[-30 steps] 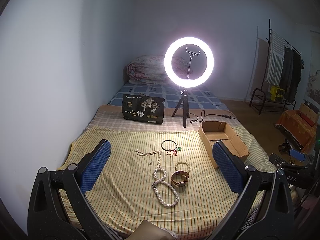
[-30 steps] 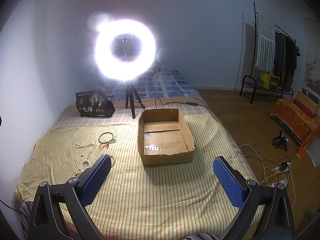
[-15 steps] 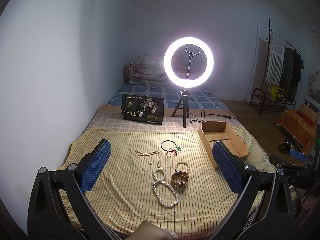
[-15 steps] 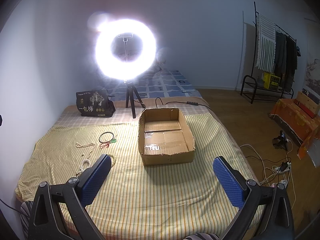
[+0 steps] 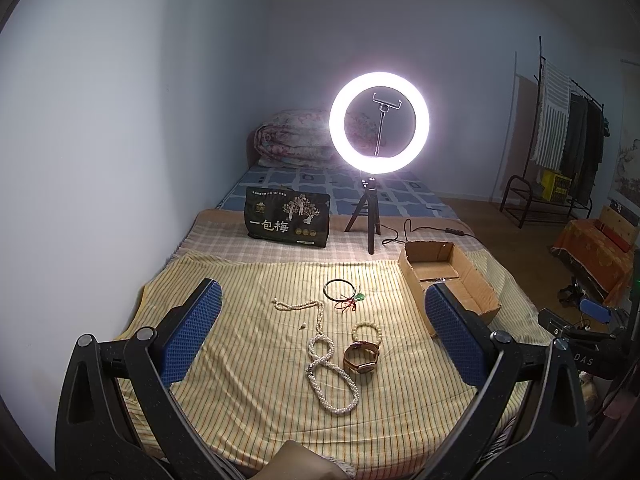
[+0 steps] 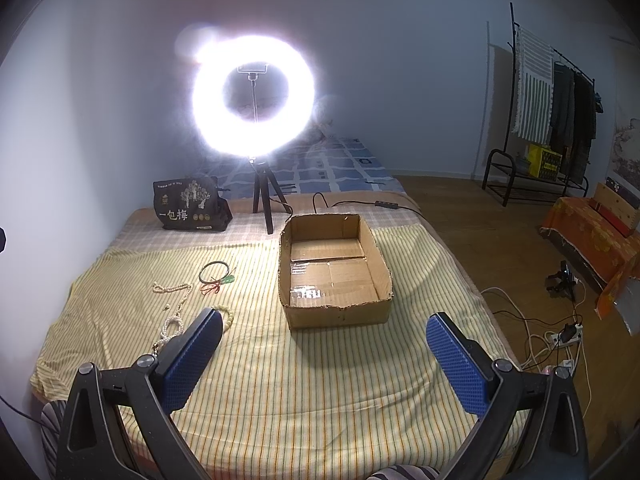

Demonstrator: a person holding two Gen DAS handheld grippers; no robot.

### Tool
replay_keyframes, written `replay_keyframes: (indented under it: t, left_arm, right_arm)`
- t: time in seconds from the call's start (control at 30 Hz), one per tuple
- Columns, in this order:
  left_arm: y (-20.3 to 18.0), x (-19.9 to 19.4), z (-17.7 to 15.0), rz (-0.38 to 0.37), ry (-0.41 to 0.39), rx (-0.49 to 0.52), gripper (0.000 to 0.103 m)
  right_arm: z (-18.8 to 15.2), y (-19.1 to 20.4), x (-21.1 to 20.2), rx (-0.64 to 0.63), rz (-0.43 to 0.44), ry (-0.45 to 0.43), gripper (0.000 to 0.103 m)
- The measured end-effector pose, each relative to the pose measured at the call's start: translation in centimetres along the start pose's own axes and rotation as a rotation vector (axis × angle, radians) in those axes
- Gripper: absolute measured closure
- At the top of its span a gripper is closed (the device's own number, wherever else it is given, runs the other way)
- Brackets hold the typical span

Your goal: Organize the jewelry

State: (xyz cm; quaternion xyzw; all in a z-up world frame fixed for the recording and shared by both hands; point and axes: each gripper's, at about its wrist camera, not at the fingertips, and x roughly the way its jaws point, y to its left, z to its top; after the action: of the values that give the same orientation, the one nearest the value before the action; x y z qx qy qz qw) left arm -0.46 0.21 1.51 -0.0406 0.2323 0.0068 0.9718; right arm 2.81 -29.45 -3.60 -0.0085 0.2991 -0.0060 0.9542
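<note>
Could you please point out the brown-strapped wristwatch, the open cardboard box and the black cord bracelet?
Brown-strapped wristwatch [image 5: 362,357], left wrist view, on its strap loop.
Open cardboard box [image 6: 338,314], right wrist view, on its near outer wall.
Black cord bracelet [image 5: 326,290], left wrist view, on its left arc.

The black bag near the bed's far edge reads "一包梅" in white. Letters "DAS" show on the black device at right.

A bed under a yellow striped sheet carries a looped pearl necklace near, a watch and bead bracelet beside it, a black bangle farther, and an open cardboard box right.
</note>
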Motion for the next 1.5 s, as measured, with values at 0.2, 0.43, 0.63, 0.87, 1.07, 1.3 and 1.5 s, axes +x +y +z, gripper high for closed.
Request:
replay_keyframes:
  t: [0.2,0.43,0.63,0.87,1.07,1.3,1.5]
  left_arm:
    - [0.3,0.6,-0.1,0.003,0.012,-0.002,0.000]
    - [0.8,1.7,-0.6,0.016,0.032,-0.007,0.000]
    - [2.4,3.6,-1.2,0.054,0.066,-0.028,0.000]
    - [5.3,6.7,-3.5,0.092,0.160,-0.063,0.000]
    - [5.7,9.6,-6.2,0.067,0.254,-0.051,0.012]
    - [5.1,14.1,-10.1,-0.044,0.432,-0.103,0.044]
    - [4.2,18.1,-12.6,-0.125,0.560,-0.142,0.059]
  right_arm:
    - [-0.1,0.3,0.5,-0.005,-0.001,0.010,0.000]
    - [0.1,0.8,1.6,-0.010,-0.001,0.033,0.000]
    - [0.2,1.8,3.0,-0.041,-0.026,0.069,0.000]
    - [-0.3,3.1,6.0,-0.062,0.046,0.147,0.000]
    - [-1.3,5.3,9.5,-0.119,0.115,0.222,0.020]
    - [-2.7,8.3,15.2,-0.120,0.230,0.369,0.041]
    - [-3.3,10.6,20.0,-0.117,0.280,0.497,0.048]
